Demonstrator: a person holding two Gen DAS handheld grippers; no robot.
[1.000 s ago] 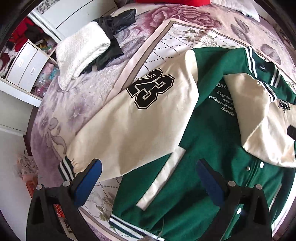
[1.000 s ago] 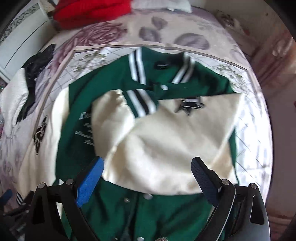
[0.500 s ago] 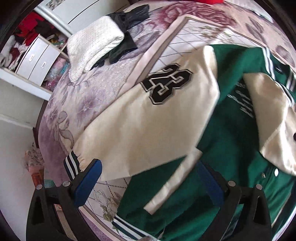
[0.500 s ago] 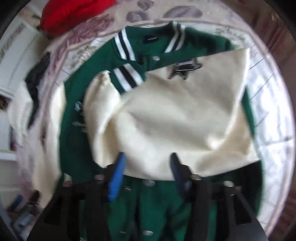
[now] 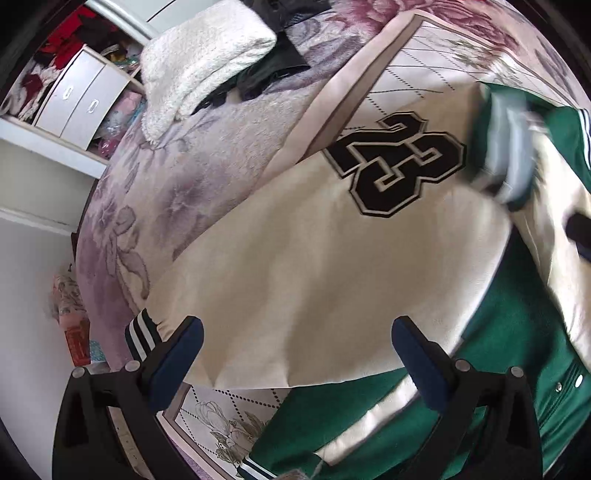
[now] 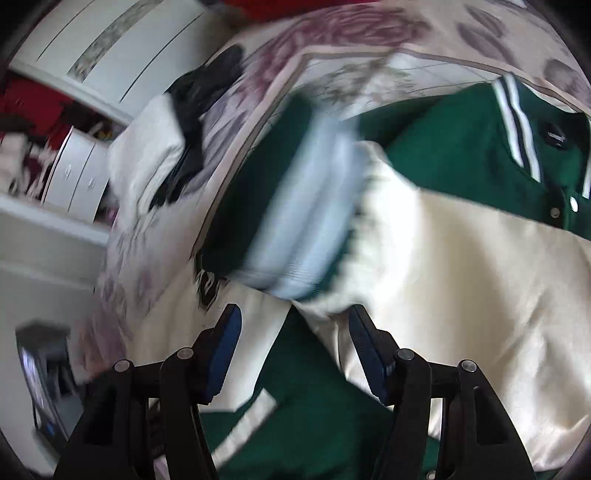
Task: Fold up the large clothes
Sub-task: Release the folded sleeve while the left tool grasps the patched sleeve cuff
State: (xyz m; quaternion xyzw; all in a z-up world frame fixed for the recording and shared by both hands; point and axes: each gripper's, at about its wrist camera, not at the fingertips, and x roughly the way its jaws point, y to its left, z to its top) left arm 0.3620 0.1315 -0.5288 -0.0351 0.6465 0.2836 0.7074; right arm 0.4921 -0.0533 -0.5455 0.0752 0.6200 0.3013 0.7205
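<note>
A green varsity jacket (image 5: 517,332) with cream sleeves lies front up on the bed. Its cream sleeve with the black "23" patch (image 5: 395,166) stretches out to the left, ending in a striped cuff (image 5: 142,334). My left gripper (image 5: 295,354) is open and empty just above that sleeve near the cuff. In the right wrist view the other cream sleeve (image 6: 461,266) is folded over the chest, and its striped cuff (image 6: 295,214) is blurred. My right gripper (image 6: 293,332) hovers half open over that sleeve's edge and holds nothing.
A floral bedspread (image 5: 177,192) covers the bed. A white fluffy garment (image 5: 199,62) and a black garment (image 5: 273,66) lie at the far left. A white drawer unit (image 5: 74,103) stands beyond the bed's edge. A red item (image 6: 295,5) lies at the head.
My left gripper has moved closer to the "23" sleeve near its cuff. My right gripper has narrowed from wide open and swung left over the folded sleeve, whose cuff now blurs.
</note>
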